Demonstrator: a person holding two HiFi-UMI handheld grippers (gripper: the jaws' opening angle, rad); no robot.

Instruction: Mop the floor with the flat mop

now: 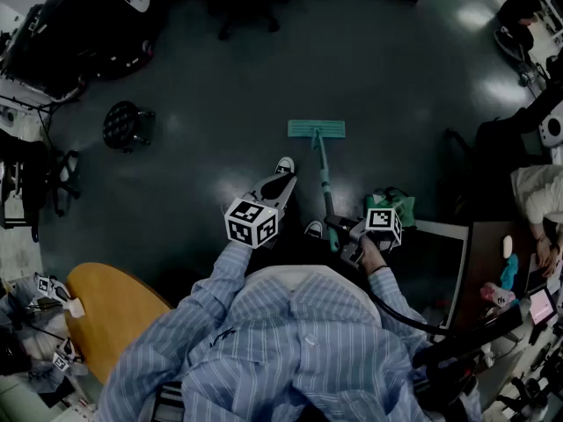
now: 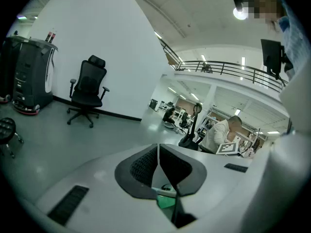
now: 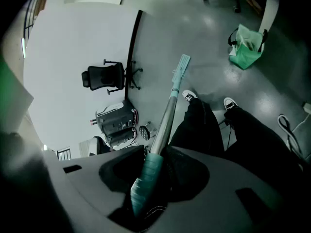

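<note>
The right claw (image 3: 148,174) is clenched on the teal grip (image 3: 145,178) at the top of the flat mop's handle (image 1: 324,178), which slants down and away to the teal mop head (image 1: 317,130) lying flat on the dark, glossy floor (image 1: 396,77) just ahead of the person's feet. The left claw (image 2: 158,154) is shut with its pads pressed together on nothing, held out to the left of the handle and apart from it. One shoe (image 1: 284,165) sits just left of the handle near the mop head; the other shoe (image 1: 314,229) is close beside the handle's lower stretch. A green bag (image 1: 400,203) stands on the floor just right of the right claw. A black stool (image 1: 123,125) stands well to the left, and a black office chair (image 1: 246,3) stands farther ahead near the wall. An orange tabletop (image 1: 110,315) lies at the person's left side, and a dark desk (image 1: 488,253) at the right.
</note>
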